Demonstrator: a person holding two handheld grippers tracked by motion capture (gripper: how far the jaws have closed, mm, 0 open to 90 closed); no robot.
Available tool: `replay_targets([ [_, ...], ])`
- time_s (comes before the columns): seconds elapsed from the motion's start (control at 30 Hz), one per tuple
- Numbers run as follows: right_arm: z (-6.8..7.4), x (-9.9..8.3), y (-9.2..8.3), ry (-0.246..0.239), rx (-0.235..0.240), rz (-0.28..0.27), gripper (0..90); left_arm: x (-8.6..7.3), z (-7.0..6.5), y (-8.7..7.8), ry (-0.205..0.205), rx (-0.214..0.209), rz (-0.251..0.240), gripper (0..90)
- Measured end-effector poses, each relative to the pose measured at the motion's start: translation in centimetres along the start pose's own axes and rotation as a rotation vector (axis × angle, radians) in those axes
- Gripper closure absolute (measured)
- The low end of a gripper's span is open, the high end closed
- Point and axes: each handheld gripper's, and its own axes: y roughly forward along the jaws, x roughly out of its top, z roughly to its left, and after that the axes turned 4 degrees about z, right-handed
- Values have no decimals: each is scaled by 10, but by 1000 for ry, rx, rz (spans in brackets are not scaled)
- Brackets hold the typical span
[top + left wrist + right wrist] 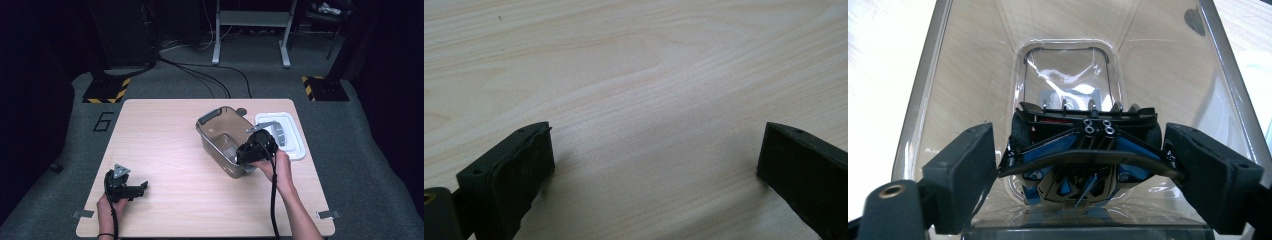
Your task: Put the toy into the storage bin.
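Right hand-held gripper (1080, 165) is nose-down inside the clear plastic bin (215, 120), which stands on the worktop (165, 150) right of centre, with its white lid (295, 145) lying flat just beside it on the far right. Between the jaws sits a black-and-blue toy car (1083, 155), low in the bin near the floor. The jaws stand fairly wide; the pads look at or just off the car's flanks, so the grip reads as loose or released, not a firm clamp.

Left hand-held gripper (141, 187) is parked near the front left corner of the worktop, jaws wide, nothing between them.

Risks from here, as judgement:
- Pulling out with a pad snagged on the car's side trim could drag the car up and drop it crooked.
- The gripper body is close to the bin's near wall; a careless lift could tip or slide the light bin, since the left gripper isn't bracing it.
- A shifted bin could ride onto the lid.
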Motion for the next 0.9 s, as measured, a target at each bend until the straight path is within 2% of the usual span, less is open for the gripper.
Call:
replay_targets([
  [0.13,0,-1,-1,1,2,-16,98,0,0,0,0,0,0,17],
  [0.3,-2,-3,-5,-5,33,-34,52,0,0,0,0,1,0,17],
  [0.37,-2,-3,-7,-9,26,-33,0,0,0,0,0,0,0,17],
  [0.7,-14,-11,-25,17,21,-79,0,0,0,0,0,0,0,17],
  [0.9,-29,-20,-37,49,4,-102,0,0,0,0,2,-1,5,21],
])
